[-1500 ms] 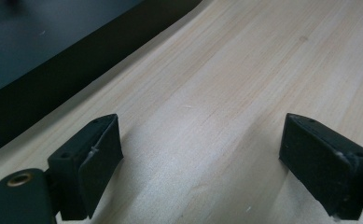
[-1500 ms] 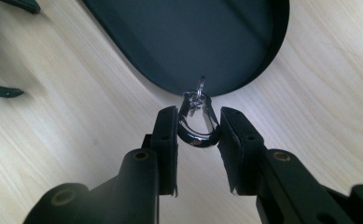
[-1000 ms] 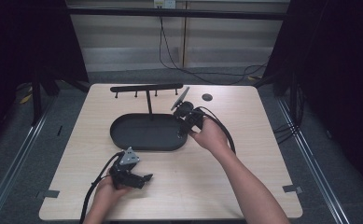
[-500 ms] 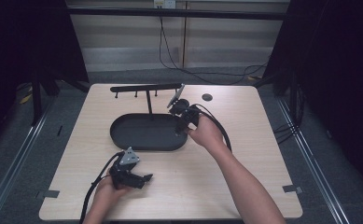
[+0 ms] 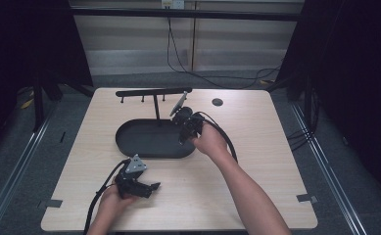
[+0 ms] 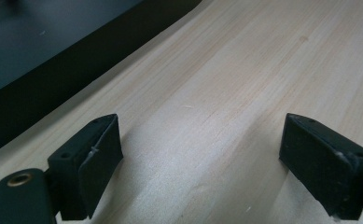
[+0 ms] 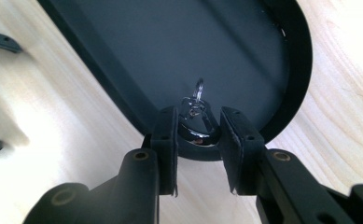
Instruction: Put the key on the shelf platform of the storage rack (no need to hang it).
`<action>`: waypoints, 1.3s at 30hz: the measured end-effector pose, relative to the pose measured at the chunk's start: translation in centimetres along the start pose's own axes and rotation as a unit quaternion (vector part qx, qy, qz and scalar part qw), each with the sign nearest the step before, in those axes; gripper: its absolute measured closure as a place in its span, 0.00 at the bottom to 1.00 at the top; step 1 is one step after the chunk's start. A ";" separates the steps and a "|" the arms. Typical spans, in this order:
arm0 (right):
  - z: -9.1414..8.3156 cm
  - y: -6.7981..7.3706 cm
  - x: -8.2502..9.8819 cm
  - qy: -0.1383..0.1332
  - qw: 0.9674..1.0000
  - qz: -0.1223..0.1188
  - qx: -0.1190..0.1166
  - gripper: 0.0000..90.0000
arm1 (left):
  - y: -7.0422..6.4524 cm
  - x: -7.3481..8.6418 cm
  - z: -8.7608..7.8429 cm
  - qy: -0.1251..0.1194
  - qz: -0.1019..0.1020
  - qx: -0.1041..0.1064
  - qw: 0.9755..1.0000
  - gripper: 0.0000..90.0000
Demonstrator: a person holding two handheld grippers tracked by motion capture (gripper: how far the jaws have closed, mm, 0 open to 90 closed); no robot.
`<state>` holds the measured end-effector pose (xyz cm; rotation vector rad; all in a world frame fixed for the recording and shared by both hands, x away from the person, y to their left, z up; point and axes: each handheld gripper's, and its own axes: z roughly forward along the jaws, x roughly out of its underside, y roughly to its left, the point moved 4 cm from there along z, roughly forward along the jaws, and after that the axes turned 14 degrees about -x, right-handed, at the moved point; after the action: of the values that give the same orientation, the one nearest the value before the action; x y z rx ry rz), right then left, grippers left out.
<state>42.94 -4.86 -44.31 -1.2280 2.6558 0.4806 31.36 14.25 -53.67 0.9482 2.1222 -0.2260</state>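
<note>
The fingers (image 7: pixel 233 135) of the right gripper (image 7: pixel 198 140) were closed on a small shiny metal ring (image 7: pixel 196 122). The ring sat right between them, over the near rim of the black tray (image 7: pixel 123 56). A thin shiny bit stuck out of the ring and pointed away from the gripper, over the tray floor. Its long way ran straight along the fingers.

The fingers (image 6: pixel 93 161) of the left gripper (image 6: pixel 207 172) stood wide open with nothing between them. That gripper (image 5: pixel 135 182) rested low on the counter (image 5: pixel 256 196), well apart from the ring, near the front edge. It pointed to the right in the high view.

The counter was pale wood with soft grain lines. The tray (image 5: pixel 144 144) was a long oval and lay near the middle. A black rack (image 5: pixel 154 93) with little pegs stood just behind it. A small dark round spot (image 5: pixel 217 102) was on the counter near the back right.

The room around was dark. The floor (image 5: pixel 26 147) was grey. Black cables (image 5: pixel 178 44) hung down a pale wall behind the counter.
</note>
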 end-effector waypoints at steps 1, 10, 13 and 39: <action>0.1 -0.1 0.0 0.000 1.000 0.003 0.001 0.76 | 0.0 0.0 0.0 0.000 0.000 0.000 1.000 0.14; 0.8 -0.5 0.0 -0.007 1.000 0.001 0.005 0.76 | 0.0 0.0 0.0 0.000 0.000 0.003 1.000 0.14; 1.1 -0.5 -0.1 -0.010 1.000 0.000 0.002 0.76 | 0.0 0.0 0.0 -0.001 0.000 0.002 1.000 0.14; 3.8 -0.9 -0.4 -0.008 1.000 0.005 -0.007 0.76 | 0.1 0.0 0.0 0.003 0.008 0.000 1.000 0.14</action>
<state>43.98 -3.74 -47.93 -1.2104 2.6496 0.5089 31.40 14.36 -53.64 0.9666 2.1187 -0.2163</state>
